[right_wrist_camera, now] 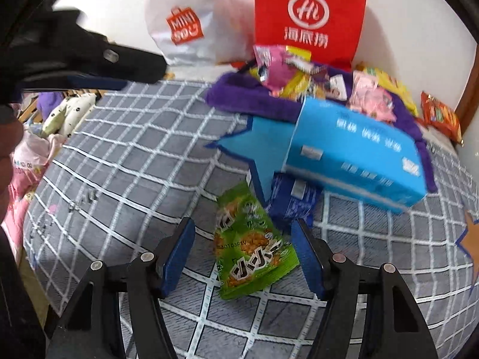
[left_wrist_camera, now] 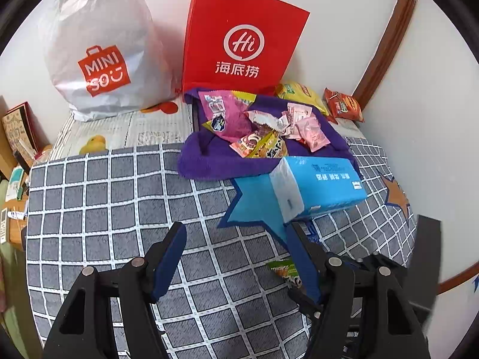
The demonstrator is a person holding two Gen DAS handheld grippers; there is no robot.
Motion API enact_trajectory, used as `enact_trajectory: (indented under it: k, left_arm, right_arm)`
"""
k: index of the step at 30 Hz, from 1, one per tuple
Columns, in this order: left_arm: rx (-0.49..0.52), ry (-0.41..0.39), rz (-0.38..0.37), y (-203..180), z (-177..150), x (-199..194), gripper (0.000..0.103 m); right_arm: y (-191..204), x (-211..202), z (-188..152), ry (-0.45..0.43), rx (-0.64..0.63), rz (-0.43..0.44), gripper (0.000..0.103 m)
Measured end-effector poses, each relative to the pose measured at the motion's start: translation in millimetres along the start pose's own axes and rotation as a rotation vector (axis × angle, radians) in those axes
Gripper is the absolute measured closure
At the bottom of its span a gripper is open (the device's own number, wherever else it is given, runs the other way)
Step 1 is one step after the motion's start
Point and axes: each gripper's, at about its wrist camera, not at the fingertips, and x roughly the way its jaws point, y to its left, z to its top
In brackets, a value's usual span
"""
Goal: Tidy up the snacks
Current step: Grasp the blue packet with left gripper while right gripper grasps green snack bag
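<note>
Bed's (left_wrist_camera: 104, 197) got a grey checked cover; lying on it are a purple towel (left_wrist_camera: 209, 161), blue tissue pack (left_wrist_camera: 323, 182), green snack packet (right_wrist_camera: 251, 245), plus two bags (left_wrist_camera: 98, 48) by the wall.

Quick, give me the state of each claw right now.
Left claw: open, holding nothing.
Right claw: open, its pads either side of the green snack packet but not yet pressing it.

Black tongs (right_wrist_camera: 242, 254) with blue pads (right_wrist_camera: 178, 257) and silver pivot screws.
</note>
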Motion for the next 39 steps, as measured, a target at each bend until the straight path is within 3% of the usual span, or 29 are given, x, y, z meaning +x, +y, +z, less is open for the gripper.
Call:
enact_trajectory:
  k: [3,5,9,16,18,25,31,39]
  left_arm:
    - [-0.013,0.007,-0.005,1,-1,4,0.036]
    - [-0.019,0.006,-0.012,0,-1,7,0.036]
    - [-0.026,0.030,-0.017,-4,-5,22,0.036]
    - [-0.035,0.113,-0.014,-10,-21,60,0.036]
    - [-0.045,0.132,-0.032,-13,-26,69,0.036]
    - [-0.035,0.177,-0.105,-35,-37,89,0.036]
    - [-0.034,0.213,-0.130,-55,-40,108,0.036]
    - [-0.051,0.179,-0.108,-73,-36,116,0.036]
  right_arm:
    - [0,9,-5,0.018,-0.009,-0.034,0.059]
    - [-2,3,-5,0.002,-0.015,-0.016,0.061]
    - [-19,-20,-6,-0.058,0.025,0.019,0.061]
    - [-83,-43,-19,-0.118,0.090,-0.208,0.061]
    - [-107,-42,-24,-0.110,0.141,-0.229,0.061]
    - [-172,-27,-34,-0.092,0.301,-0.218,0.061]
    - [-176,-11,-40,-0.095,0.293,-0.207,0.061]
    - [-180,-4,-42,-0.131,0.281,-0.178,0.060]
